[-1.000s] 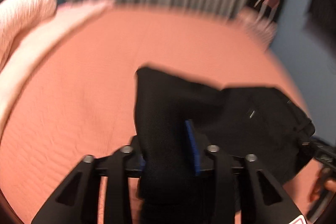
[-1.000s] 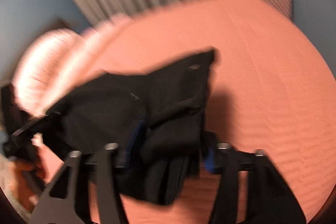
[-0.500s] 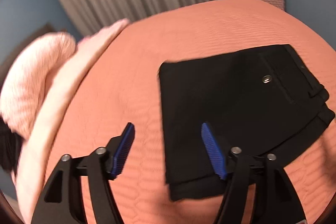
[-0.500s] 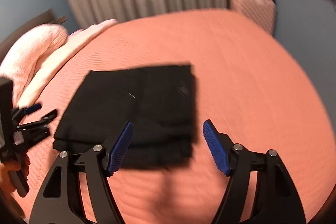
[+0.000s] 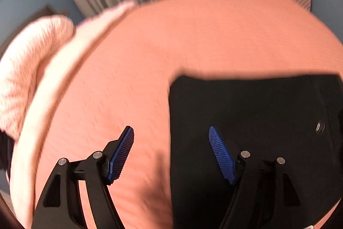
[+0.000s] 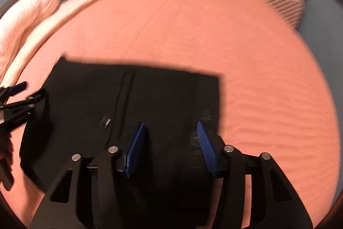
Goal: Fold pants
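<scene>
From the left wrist, we are looking down at the pants [image 5: 253,121], lying folded flat on the orange bed [image 5: 171,40]. Our left hand-held gripper [image 5: 171,138] is released, its jaws opening, with the pants' left edge below the gap and nothing pressed between the blue pads [image 5: 220,153]. A metal button [image 5: 320,127] is showing at the right; we are reading no writing anywhere. A second ago this gripper was clamping a bunch of the black cloth; now the cloth is lying free.

From the right wrist, our right hand-held gripper [image 6: 170,132] is hovering over the pants [image 6: 128,100] with jaws closing, yet the pads [image 6: 205,147] are pressing nothing. The left hand-held gripper [image 6: 17,98] is showing at the left edge. Earlier the pants were hanging crumpled here.
</scene>
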A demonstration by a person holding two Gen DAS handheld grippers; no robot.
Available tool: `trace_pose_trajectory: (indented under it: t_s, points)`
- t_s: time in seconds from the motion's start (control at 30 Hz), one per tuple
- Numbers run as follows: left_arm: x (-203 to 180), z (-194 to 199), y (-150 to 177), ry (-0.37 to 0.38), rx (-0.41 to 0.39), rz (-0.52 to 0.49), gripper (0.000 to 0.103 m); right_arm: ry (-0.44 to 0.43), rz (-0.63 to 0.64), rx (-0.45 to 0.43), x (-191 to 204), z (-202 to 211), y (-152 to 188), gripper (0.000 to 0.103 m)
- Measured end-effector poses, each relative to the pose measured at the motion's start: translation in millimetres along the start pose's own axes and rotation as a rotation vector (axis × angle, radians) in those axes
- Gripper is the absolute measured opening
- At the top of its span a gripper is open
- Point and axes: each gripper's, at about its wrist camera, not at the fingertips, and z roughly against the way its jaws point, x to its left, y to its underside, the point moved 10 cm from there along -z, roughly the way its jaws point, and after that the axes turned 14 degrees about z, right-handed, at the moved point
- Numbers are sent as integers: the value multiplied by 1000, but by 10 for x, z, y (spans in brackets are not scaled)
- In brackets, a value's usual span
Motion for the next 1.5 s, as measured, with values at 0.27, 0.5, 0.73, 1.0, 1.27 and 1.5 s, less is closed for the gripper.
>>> trace_pose_trajectory:
  t_s: [0.27,0.5,0.73,1.0,1.27,1.5]
  points:
    - [-283,-390,90,59,142,-41,80,0,26,91,6,-270,104,47]
    - [-45,113,115,5,23,-83,78,62,-52,28,-101,494,613,48]
    - [13,626,452,18,28,-63,78,37,-136,-1,223,1021,1080,48]
    - [21,763,771,49,89,6,78,54,-108,-22,337,1044,870,85]
    - [323,405,1150,177,292,263,82,-63,-241,17,34,761,922,91]
    - [478,220,1192,397,379,559,87,-210,-412,55,-161,372,981,91]
